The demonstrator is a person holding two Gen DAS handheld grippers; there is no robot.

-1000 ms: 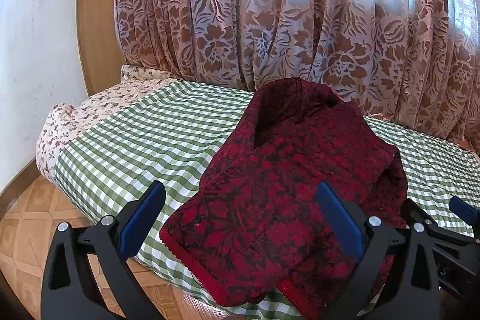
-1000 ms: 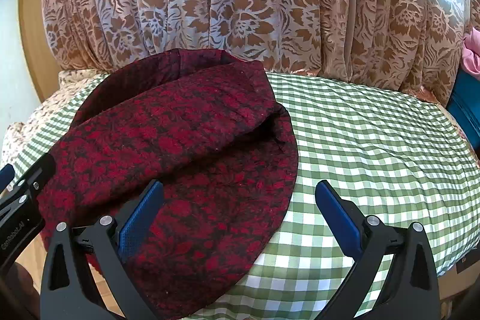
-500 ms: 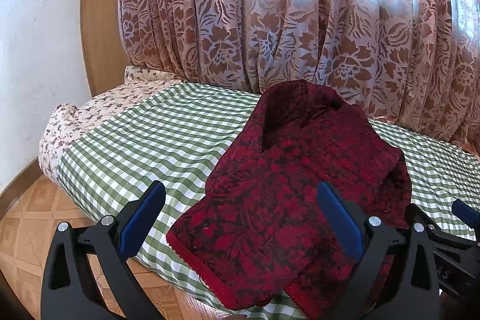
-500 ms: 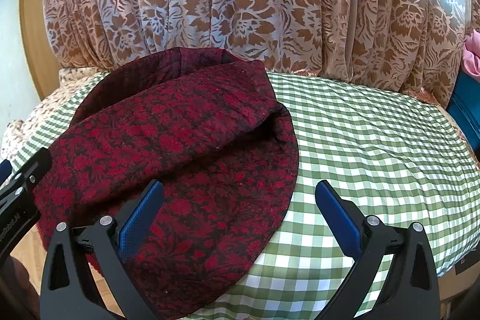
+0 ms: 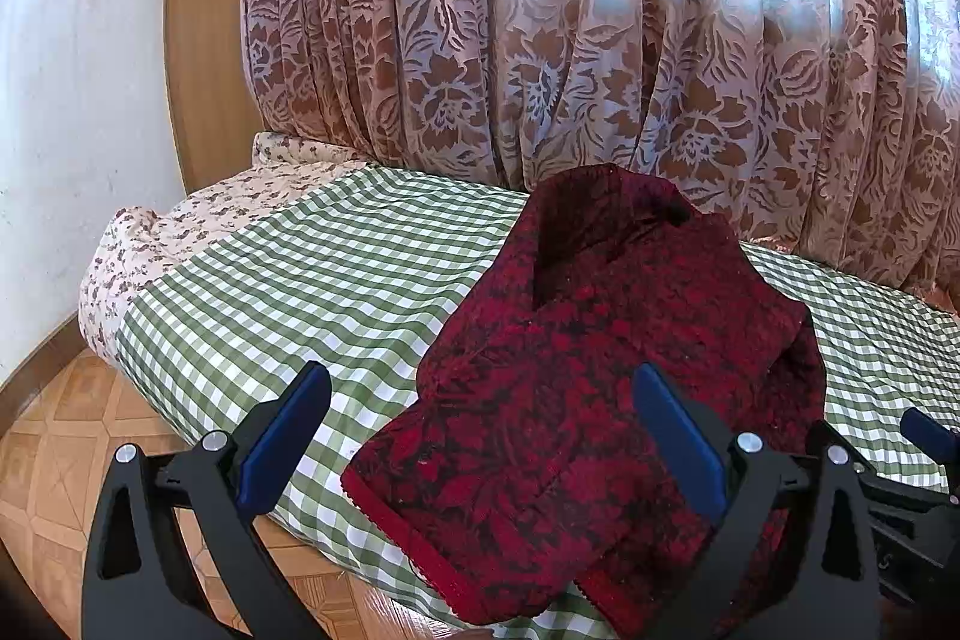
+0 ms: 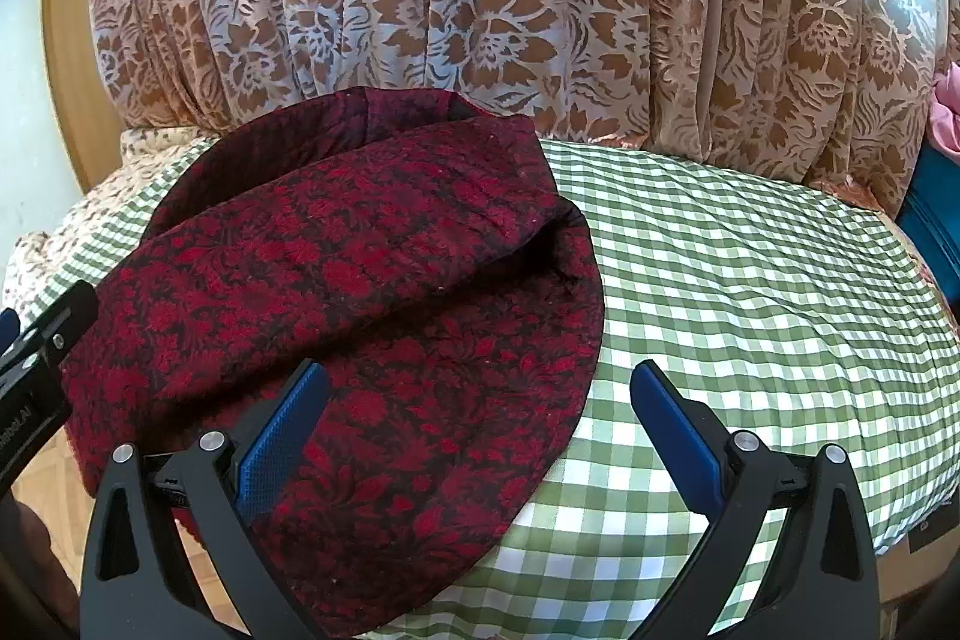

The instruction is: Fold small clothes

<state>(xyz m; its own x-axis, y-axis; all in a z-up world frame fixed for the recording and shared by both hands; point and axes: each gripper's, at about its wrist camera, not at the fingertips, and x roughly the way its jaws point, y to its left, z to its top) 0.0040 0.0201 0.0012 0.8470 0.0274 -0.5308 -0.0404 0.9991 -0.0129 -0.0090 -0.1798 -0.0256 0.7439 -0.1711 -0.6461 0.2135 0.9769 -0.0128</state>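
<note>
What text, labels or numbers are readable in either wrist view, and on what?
White lettering on the left hand-held gripper, at the right wrist view's left edge: cut off and blurred, not readable.
Faint marks on the right hand-held gripper, in the left wrist view: unreadable.
None on the red garment.

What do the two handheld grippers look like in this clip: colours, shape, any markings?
Both match: the left gripper and right gripper have black plastic arms in a V, silver pivot screws and blue textured pads. The left one's body, seen from the right wrist view, carries small white lettering, too small to read. No cables or sleeves show.
</note>
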